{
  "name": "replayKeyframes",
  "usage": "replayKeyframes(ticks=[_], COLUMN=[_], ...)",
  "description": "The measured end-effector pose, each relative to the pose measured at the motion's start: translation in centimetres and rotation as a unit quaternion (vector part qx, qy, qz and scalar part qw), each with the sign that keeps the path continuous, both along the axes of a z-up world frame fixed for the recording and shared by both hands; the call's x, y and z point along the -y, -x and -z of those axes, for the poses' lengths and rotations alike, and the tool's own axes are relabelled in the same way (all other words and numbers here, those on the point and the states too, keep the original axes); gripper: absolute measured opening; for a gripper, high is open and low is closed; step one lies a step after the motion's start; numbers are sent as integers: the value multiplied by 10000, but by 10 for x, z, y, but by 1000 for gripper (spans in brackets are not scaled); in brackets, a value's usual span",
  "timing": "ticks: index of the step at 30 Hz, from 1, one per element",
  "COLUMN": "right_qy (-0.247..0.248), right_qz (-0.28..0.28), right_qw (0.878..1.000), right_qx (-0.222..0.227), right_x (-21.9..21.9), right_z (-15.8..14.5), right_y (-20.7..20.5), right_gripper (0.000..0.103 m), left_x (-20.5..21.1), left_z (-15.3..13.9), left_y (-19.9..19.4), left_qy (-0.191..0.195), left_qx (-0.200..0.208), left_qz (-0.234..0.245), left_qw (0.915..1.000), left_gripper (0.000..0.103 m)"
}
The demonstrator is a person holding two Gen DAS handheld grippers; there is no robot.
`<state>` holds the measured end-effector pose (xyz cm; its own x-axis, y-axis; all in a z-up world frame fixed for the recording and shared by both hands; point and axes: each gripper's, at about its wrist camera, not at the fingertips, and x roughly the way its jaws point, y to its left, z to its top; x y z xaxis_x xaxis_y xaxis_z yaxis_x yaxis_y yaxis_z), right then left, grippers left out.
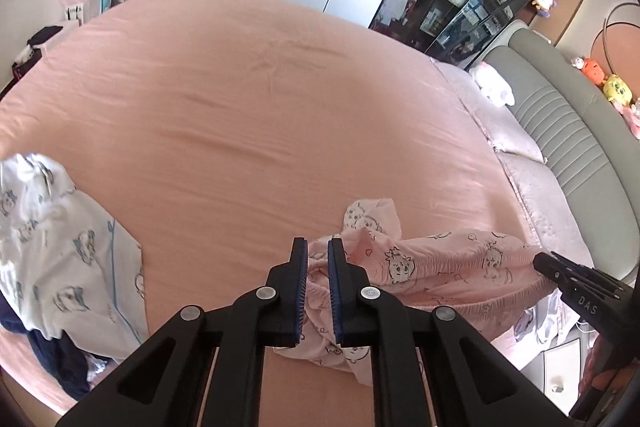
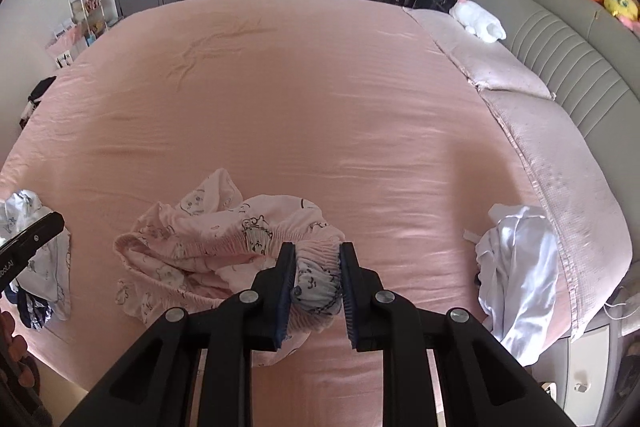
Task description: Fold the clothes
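A pink pair of trousers printed with cartoon figures hangs bunched just above the pink bed sheet. My left gripper is shut on one end of its gathered waistband, with fabric pinched between the blue pads. My right gripper is shut on the elastic waistband of the same pink trousers, whose ruffled band fills the gap between its jaws. Each gripper shows in the other's view: the right gripper at the garment's right end, the left gripper at the left edge.
A white garment with blue cartoon print lies over dark clothes at the bed's near left. A plain white garment lies crumpled at the near right. Pillows, a white plush toy and a grey headboard line the right side.
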<state>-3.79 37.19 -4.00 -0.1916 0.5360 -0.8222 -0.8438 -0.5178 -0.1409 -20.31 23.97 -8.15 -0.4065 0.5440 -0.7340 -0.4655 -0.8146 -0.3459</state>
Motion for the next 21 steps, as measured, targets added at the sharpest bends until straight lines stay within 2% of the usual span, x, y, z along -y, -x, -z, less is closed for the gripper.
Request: replayKeyframes(ticks=[4,15,18,21], right_qy=[-381,-1197,-1329,-1420], right_qz=[-128,-428,-518,-624], right_qw=[9991,9913,9890,9869], right_qx=[-103,-340,-402,-437], right_x=[5,7,11,19], right_z=[-31,-102,-119,-130], right_y=[7,21,22,19], right_gripper=[20,20,20,20], left_x=[-9,-38,-45,-48], left_z=[-12,-8,-15,-20], left_y=[-1,-19,-23,-21], left_qy=[-2,-57,-274,-687], left_qx=[-72,131,136,323], left_qz=[77,465,647,806], left_qw=[9999,9988,9974,9939], left_gripper=[9,9,9,9])
